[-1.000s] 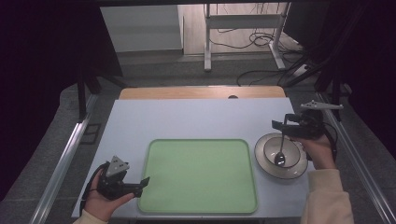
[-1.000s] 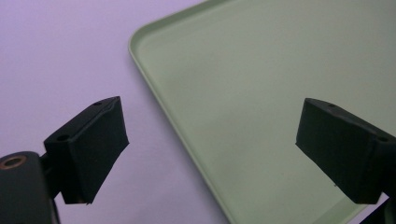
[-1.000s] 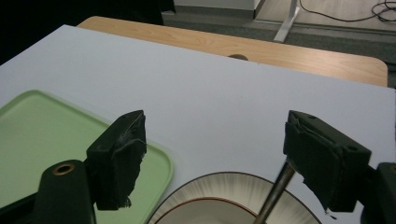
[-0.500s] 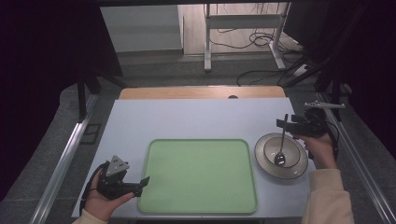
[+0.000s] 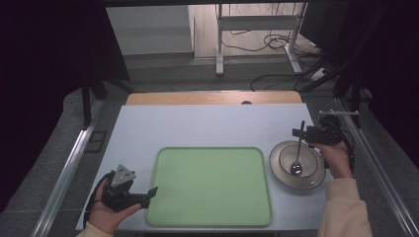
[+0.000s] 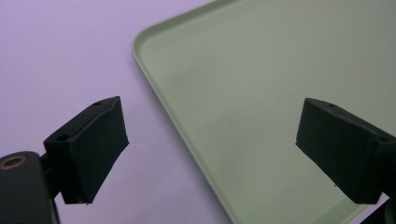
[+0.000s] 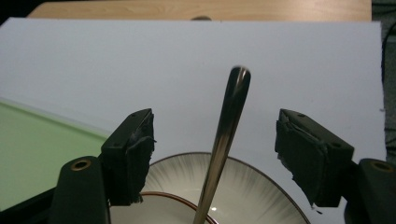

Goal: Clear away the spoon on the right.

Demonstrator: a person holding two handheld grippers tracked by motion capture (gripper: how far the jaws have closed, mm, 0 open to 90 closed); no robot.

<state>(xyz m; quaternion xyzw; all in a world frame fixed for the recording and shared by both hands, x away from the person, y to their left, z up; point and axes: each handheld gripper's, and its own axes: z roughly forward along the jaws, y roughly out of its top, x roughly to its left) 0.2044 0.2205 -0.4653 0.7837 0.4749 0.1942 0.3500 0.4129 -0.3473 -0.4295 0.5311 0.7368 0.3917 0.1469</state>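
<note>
A metal spoon (image 5: pixel 299 147) rests in a pale ribbed bowl (image 5: pixel 276 168) at the table's right, its handle leaning up over the far rim. My right gripper (image 5: pixel 307 132) hovers at that far rim. In the right gripper view it (image 7: pixel 215 135) is open, with the spoon handle (image 7: pixel 231 112) standing free between the jaws above the bowl (image 7: pixel 261 191). A green tray (image 5: pixel 210 185) lies at the front middle. My left gripper (image 5: pixel 148 192) is open at the tray's front left corner. In the left gripper view it (image 6: pixel 210 135) straddles the tray edge (image 6: pixel 280 93).
The table (image 5: pixel 197 128) is pale grey with a wooden strip (image 5: pixel 212 98) along its far edge. Metal rails (image 5: pixel 74 163) run down both sides. The bowl sits close to the tray's right edge.
My right gripper drew back from over the bowl toward its far right rim and opened. The spoon now leans in the bowl by itself. The left gripper stayed put.
</note>
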